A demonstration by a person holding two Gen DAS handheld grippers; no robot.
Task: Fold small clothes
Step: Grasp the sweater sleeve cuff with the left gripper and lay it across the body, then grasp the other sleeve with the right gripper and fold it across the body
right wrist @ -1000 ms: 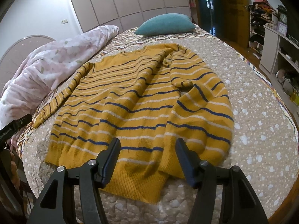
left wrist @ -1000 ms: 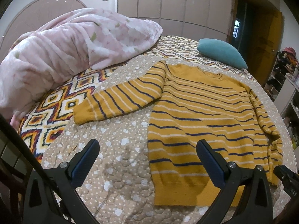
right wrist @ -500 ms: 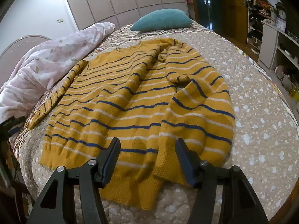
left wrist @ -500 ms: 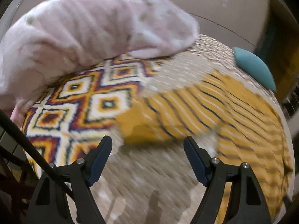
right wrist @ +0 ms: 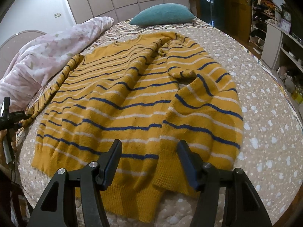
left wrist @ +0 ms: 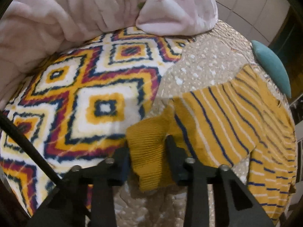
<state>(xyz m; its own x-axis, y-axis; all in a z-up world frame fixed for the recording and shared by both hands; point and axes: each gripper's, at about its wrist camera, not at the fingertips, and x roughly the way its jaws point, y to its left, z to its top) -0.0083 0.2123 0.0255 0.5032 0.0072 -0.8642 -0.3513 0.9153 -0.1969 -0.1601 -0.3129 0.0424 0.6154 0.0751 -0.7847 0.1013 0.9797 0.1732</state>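
A mustard sweater (right wrist: 121, 98) with blue and white stripes lies flat on the bed, its right sleeve (right wrist: 204, 102) folded over the body. In the left wrist view the other sleeve (left wrist: 217, 117) stretches out to the left. Its ribbed cuff (left wrist: 147, 147) sits bunched between the fingers of my left gripper (left wrist: 146, 147), whose jaws are closing and touch it on both sides. My right gripper (right wrist: 149, 147) hovers open just above the sweater's hem (right wrist: 132, 172), with nothing gripped between its fingers.
A pink quilt (left wrist: 85, 9) is heaped beyond the sleeve, by a diamond-patterned blanket (left wrist: 85, 87). A teal pillow (right wrist: 162, 15) lies at the head of the bed. Shelves (right wrist: 280, 43) stand along the right. The dotted bedspread (right wrist: 265, 132) runs to the near edge.
My left gripper swung left and down from the sweater's hem to the outstretched sleeve, and its jaws narrowed from wide open onto the cuff. The right gripper dipped slightly toward the hem.
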